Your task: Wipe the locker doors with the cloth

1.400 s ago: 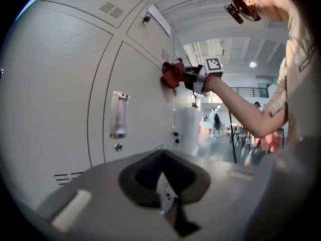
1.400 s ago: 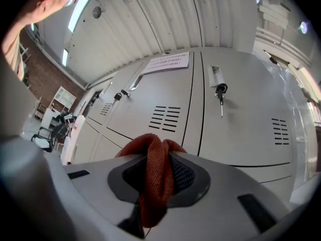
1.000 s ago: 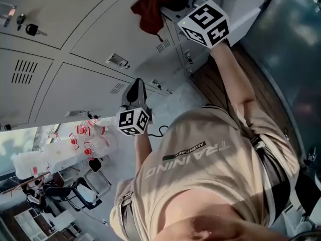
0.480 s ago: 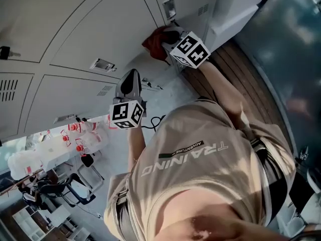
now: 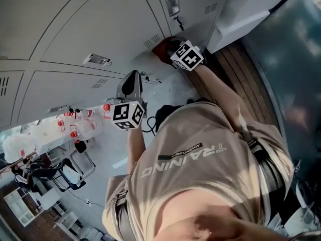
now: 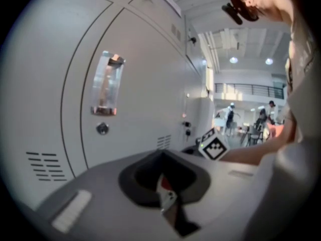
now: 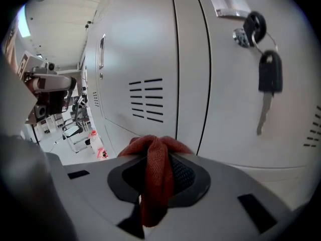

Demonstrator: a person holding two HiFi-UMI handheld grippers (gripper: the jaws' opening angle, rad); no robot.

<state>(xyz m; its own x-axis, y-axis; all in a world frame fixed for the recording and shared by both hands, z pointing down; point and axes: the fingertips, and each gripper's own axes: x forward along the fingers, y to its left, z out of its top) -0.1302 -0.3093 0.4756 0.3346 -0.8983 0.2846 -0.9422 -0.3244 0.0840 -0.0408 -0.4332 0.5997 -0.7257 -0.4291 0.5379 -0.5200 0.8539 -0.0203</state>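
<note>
The right gripper [image 5: 171, 47] is clenching the red cloth [image 5: 160, 49] right by a locker door [image 5: 100, 24]. The left gripper [image 5: 132, 78] is hanging clenched, holding nothing.

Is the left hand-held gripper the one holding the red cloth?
No, the left hand-held gripper is shut on nothing, while the red cloth is pinched between the jaws of the right hand-held gripper.

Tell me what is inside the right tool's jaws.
A red cloth is clamped in the right tool, bunched over its tip. The cloth covers the jaw faces, so anything deeper is hidden.
</note>
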